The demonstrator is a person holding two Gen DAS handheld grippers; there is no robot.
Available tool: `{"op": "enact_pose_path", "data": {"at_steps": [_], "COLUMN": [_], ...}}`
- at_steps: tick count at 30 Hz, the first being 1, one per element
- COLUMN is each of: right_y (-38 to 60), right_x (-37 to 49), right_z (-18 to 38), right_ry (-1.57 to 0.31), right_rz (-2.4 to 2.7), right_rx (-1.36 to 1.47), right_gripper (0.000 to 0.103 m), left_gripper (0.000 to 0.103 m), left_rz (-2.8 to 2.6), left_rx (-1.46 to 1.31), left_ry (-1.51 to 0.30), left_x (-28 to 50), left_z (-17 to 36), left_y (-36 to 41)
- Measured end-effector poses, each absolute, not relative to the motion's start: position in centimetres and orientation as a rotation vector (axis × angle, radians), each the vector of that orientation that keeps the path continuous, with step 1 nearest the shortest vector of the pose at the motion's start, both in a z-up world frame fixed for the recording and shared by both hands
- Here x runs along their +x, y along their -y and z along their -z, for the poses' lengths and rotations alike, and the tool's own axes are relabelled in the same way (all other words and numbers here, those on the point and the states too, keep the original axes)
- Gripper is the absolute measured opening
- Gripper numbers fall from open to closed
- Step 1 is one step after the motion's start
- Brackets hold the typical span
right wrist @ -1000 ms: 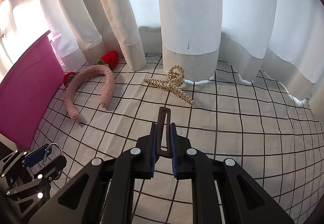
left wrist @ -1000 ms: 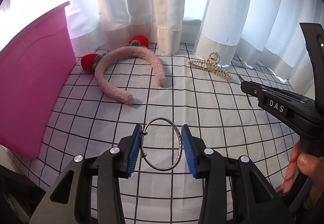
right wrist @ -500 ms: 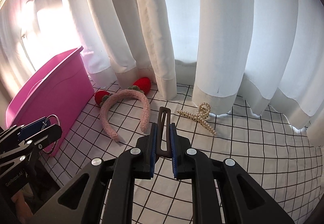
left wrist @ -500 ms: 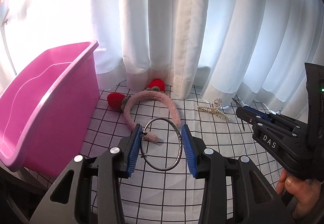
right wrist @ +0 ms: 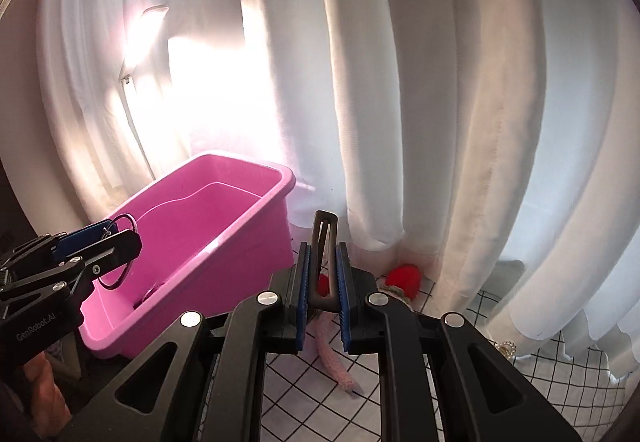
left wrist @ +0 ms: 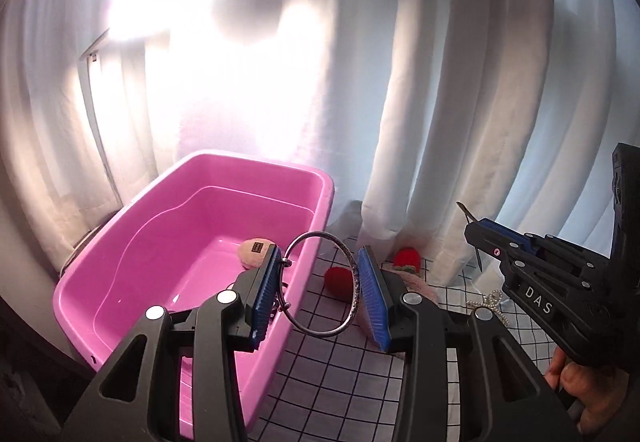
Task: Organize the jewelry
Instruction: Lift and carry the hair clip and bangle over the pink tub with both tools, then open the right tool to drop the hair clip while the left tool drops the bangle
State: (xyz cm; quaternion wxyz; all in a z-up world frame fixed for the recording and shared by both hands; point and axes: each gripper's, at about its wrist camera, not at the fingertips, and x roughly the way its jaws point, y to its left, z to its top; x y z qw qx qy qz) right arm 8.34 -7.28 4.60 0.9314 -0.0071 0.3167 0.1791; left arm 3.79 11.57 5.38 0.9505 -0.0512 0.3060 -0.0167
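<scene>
My left gripper (left wrist: 320, 292) is shut on a silver bangle (left wrist: 348, 316), holding it in the air at the near right rim of the pink tub (left wrist: 160, 182). The bangle also shows in the right wrist view (right wrist: 120, 220). My right gripper (right wrist: 323, 292) is shut on a dark hair clip (right wrist: 323, 238) and is raised to the right of the tub (right wrist: 248, 206). In the left wrist view the right gripper (left wrist: 478, 242) sits at the right with the clip's tip sticking out. A beige round item (left wrist: 252, 251) lies in the tub.
A pink fuzzy headband (right wrist: 332, 362) with red strawberries (right wrist: 404, 276) lies on the checked cloth (left wrist: 340, 382) by the white curtain (right wrist: 400, 82). A pearl claw clip (left wrist: 492, 300) lies farther right, partly hidden behind the right gripper.
Both grippers have risen and swung left toward the pink tub, carrying the bangle and the hair clip. The tub's inside has come into view.
</scene>
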Motion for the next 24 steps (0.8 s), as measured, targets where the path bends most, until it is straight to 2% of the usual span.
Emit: {"op": "enact_pose_path", "data": {"at_steps": [10,24], "right_y": [-4.1,-13.1], "right_x": [12.7,17.3], "right_z": [-4.8,-0.2], "right_ry": [-0.696,-0.876], "right_rz": [-0.574,-0.635], "right_rx": [-0.069,-0.166], "right_gripper": [0.012,0.012], "left_gripper": [0.039,0.039], "left_rz": [-0.174,-0.272], "left_rx": [-0.156,-0.201], "left_ry": [-0.706,-0.868], "left_x": [6.0,8.8], "left_z": [-3.7,1.2], "left_y": [-21.4,-26.9]}}
